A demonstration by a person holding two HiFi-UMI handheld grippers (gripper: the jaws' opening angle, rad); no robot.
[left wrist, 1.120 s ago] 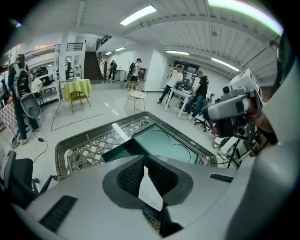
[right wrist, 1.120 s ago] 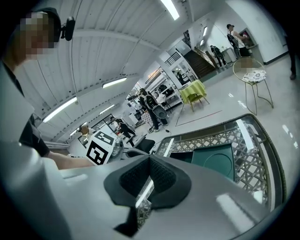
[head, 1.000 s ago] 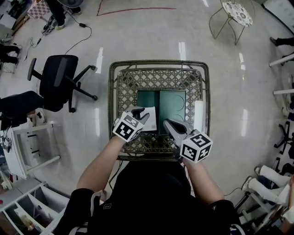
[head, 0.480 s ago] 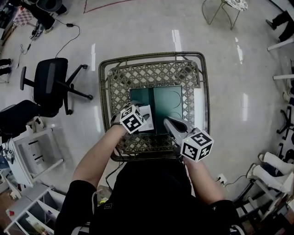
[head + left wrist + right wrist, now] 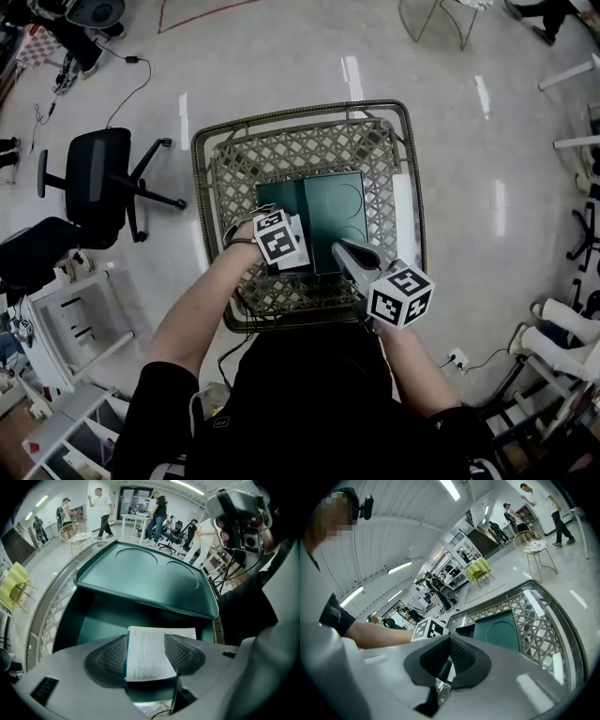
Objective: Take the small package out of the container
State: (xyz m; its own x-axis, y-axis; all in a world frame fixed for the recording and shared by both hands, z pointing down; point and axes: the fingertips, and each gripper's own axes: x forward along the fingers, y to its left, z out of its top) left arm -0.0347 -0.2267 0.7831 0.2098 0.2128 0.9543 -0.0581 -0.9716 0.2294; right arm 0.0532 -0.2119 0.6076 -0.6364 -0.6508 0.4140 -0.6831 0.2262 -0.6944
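Now the left gripper [image 5: 146, 641] is pointing steeply down into the wicker container [image 5: 300, 150]. Its jaws have just been opening and are standing wide apart. The small package [image 5: 149, 663], white with fine print, is lying flat directly under this gripper, showing between the two pads, and neither pad is pressing on it. It is sitting inside the container at the near-left part of the dark green tray [image 5: 328, 211]. The right gripper [image 5: 449, 641] is hovering over the container's near rim, its jaws closed together and holding nothing.
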